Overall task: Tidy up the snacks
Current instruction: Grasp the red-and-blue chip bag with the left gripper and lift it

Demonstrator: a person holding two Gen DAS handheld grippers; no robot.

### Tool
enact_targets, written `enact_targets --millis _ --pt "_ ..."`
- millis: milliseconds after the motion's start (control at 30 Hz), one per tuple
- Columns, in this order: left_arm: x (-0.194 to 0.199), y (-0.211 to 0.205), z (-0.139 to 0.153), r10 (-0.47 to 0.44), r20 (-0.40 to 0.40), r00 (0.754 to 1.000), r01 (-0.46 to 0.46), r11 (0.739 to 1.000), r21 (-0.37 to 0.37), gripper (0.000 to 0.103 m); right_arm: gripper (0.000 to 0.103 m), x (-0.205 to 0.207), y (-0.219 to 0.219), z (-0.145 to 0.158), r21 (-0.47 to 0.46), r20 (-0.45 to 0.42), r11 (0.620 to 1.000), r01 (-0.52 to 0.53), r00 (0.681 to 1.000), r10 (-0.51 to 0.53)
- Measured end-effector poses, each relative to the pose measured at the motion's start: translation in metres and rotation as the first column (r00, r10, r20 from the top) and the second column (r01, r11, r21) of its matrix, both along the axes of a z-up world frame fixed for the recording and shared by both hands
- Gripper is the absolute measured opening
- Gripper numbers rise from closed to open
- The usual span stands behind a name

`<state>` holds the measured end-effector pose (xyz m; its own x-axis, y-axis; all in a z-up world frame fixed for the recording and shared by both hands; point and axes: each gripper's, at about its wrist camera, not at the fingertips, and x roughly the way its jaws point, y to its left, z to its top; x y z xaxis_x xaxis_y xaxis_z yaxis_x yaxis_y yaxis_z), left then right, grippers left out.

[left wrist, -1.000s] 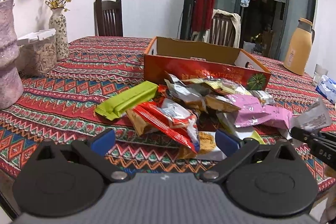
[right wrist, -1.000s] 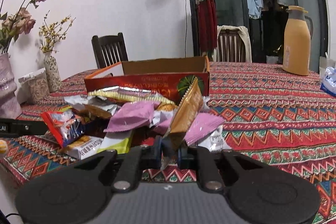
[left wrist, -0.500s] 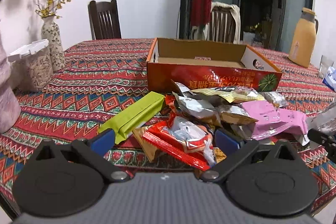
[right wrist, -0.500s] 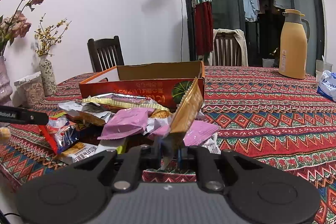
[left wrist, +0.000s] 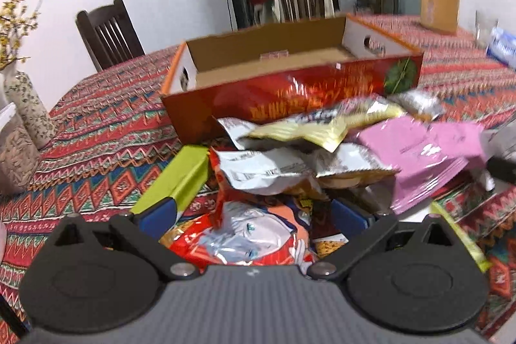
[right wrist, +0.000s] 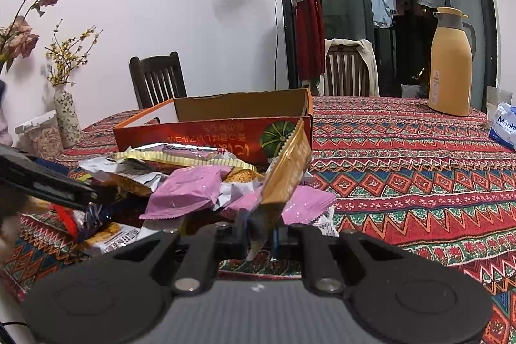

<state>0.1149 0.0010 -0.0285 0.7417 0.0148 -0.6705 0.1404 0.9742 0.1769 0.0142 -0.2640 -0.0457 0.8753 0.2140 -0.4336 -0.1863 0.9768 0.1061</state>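
A heap of snack packets lies on the patterned cloth before an open orange cardboard box (left wrist: 290, 99) (right wrist: 206, 131). My left gripper (left wrist: 256, 215) is open, tilted down over the heap. Its blue pads (left wrist: 161, 211) stand either side of a red packet with a cartoon face (left wrist: 254, 234) without pressing on it. A green packet (left wrist: 180, 176) lies to the left and pink packets (left wrist: 419, 157) to the right. My right gripper (right wrist: 259, 234) is shut on a golden-brown packet (right wrist: 287, 170), held upright by its lower corner over a pink packet (right wrist: 190, 192).
A tan thermos jug (right wrist: 451, 66) and a tissue pack (right wrist: 504, 128) stand at the far right of the table. A flowered vase (right wrist: 66, 115) and a lidded container (right wrist: 42, 134) sit at the left. Wooden chairs (right wrist: 158, 79) stand behind. The table's near edge is just below the heap.
My left gripper moved forward over the heap, dipped and rolled, so the red cartoon packet now lies between its open fingers. The right gripper kept still, holding the golden-brown packet.
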Motion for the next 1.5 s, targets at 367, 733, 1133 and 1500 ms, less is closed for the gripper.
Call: enact_targets --millis 367,733,1133,1500 --pt "0.006 0.011 -0.014 -0.025 -0.062 0.998 0.021 0.998 -0.056 0.076 0.013 0.009 -0.001 -0.005 0.012 -0.012 1.000 -0.005 1.000 0.005" --pt "-0.024 0.002 -0.001 -0.039 0.085 0.996 0.032 0.996 0.079 0.061 0.013 0.005 -0.001 -0.003 0.016 -0.005 1.000 -0.011 1.000 0.011" --pt "-0.046 -0.014 0.017 -0.101 0.227 0.969 0.019 0.940 0.341 0.061 0.013 -0.004 0.005 0.005 0.013 0.018 1.000 -0.021 1.000 0.021" --pt "-0.052 -0.016 0.030 -0.123 0.270 0.955 0.003 0.914 0.405 0.061 0.013 -0.003 0.006 0.012 0.017 0.040 1.000 -0.022 0.999 0.021"
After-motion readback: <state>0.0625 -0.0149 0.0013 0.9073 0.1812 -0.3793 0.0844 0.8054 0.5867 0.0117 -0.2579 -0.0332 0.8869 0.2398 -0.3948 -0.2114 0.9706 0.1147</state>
